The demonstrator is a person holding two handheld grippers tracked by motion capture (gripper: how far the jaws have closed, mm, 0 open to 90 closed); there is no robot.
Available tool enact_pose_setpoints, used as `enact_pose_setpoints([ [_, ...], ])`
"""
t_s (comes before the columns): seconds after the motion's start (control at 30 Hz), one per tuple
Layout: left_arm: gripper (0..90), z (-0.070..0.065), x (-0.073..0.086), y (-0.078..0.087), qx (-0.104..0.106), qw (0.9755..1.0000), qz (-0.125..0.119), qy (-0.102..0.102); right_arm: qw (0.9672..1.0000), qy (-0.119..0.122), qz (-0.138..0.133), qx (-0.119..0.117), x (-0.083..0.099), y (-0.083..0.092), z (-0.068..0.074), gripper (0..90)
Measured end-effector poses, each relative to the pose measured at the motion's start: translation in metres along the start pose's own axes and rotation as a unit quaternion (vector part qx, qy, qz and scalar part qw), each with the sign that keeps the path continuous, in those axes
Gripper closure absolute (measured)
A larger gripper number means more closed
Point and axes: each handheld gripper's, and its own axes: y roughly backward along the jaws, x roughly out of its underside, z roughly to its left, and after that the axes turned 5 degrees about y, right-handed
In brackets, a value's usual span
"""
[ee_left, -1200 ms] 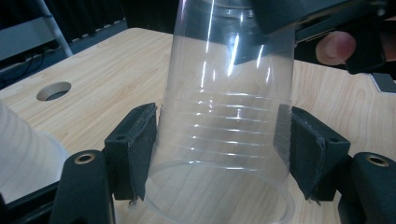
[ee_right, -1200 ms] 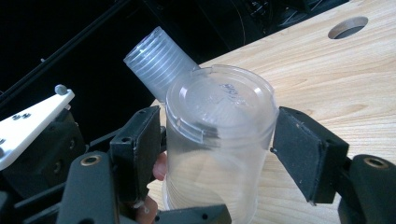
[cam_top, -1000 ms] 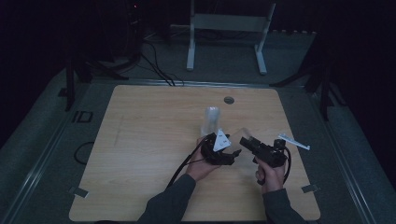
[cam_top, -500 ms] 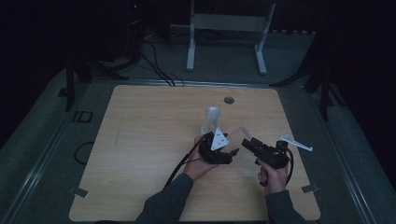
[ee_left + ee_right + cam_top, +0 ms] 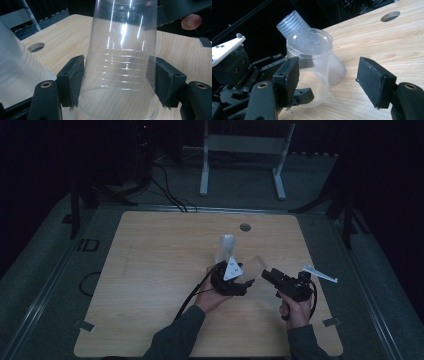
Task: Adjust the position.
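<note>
Plastic, clear and thin-walled: the cup (image 5: 122,57) tapers toward its flat base and carries fine ridges around its lower band, with a rolled rim at the mouth. It hangs mouth-down in the left gripper (image 5: 120,82), whose pads clench its sides just above the tabletop (image 5: 150,270). A second clear cup (image 5: 292,23) stands just behind it. The right gripper (image 5: 329,82) is released, its jaws having just been closing with nothing pressed between them, one pad close beside the held cup.
</note>
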Motion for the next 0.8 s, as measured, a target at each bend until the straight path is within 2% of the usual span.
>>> enact_pose_setpoints([
  [0.33, 32.0, 0.002, -0.001, 0.003, 0.008, 1.0000, 0.000, 0.001, 0.9999, 0.012, 0.005, 0.010, -0.002, 0.006, -0.003, 36.6],
  [0.6, 32.2, 0.004, -0.003, 0.006, 0.013, 0.9999, 0.000, -0.001, 0.9973, 0.061, 0.021, 0.034, -0.006, 0.007, 0.005, 38.1],
  [0.8, 32.3, 0.007, -0.007, 0.010, 0.018, 0.9998, -0.002, -0.001, 0.9958, 0.078, 0.030, 0.038, -0.010, 0.008, 0.009, 38.5],
])
